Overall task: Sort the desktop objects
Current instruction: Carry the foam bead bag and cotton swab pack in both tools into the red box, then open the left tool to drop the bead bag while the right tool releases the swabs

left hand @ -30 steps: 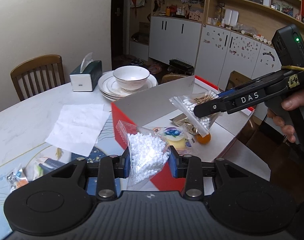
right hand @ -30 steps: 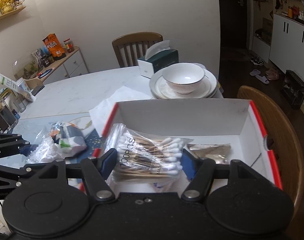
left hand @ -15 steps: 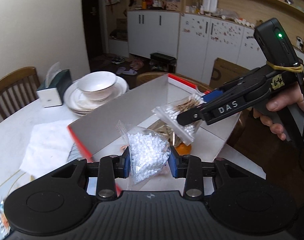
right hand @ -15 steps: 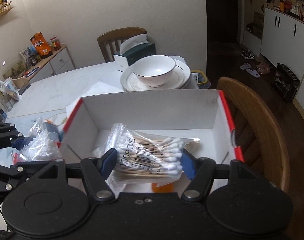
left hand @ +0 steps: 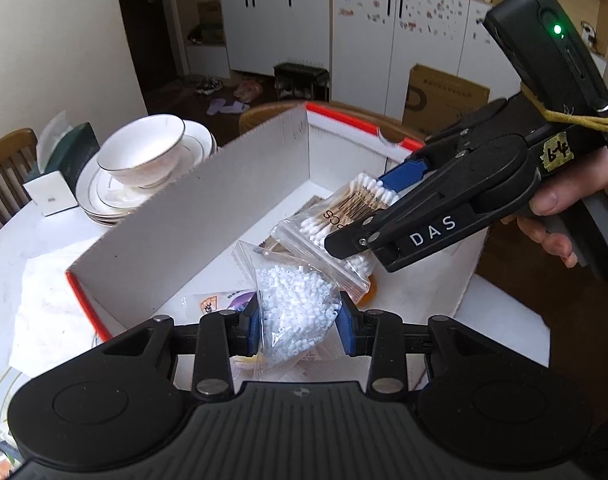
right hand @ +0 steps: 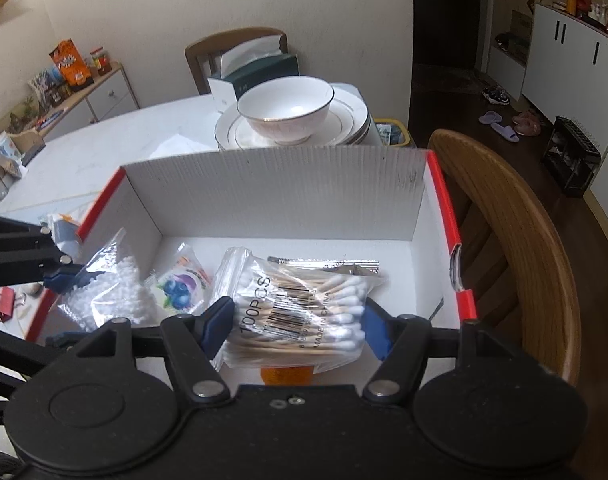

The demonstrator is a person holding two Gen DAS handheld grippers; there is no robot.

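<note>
A white cardboard box with red edges (left hand: 192,216) (right hand: 288,196) stands on the table. My left gripper (left hand: 300,320) is shut on a clear bag of small white beads (left hand: 296,304) (right hand: 112,296), held over the box's near left corner. My right gripper (right hand: 298,324) is shut on a clear bag of cotton swabs (right hand: 300,312) (left hand: 343,216), held above the box's inside. In the left wrist view the right gripper (left hand: 367,224) comes in from the right, held by a hand (left hand: 559,216). In the box lie a blueberry sachet (right hand: 180,286), a brown foil sachet (right hand: 327,266) and something orange (right hand: 288,376).
A white bowl (right hand: 286,108) on stacked plates and a tissue box (right hand: 260,72) stand behind the box. White paper (left hand: 44,296) lies left of it. A wooden chair back (right hand: 515,240) curves close along the box's right side. Small packets and a red clip (right hand: 8,304) lie at the left.
Both grippers have moved forward and down, from the box's near edge to over its inside, each keeping its bag. The bead bag has crossed over the red left wall.
</note>
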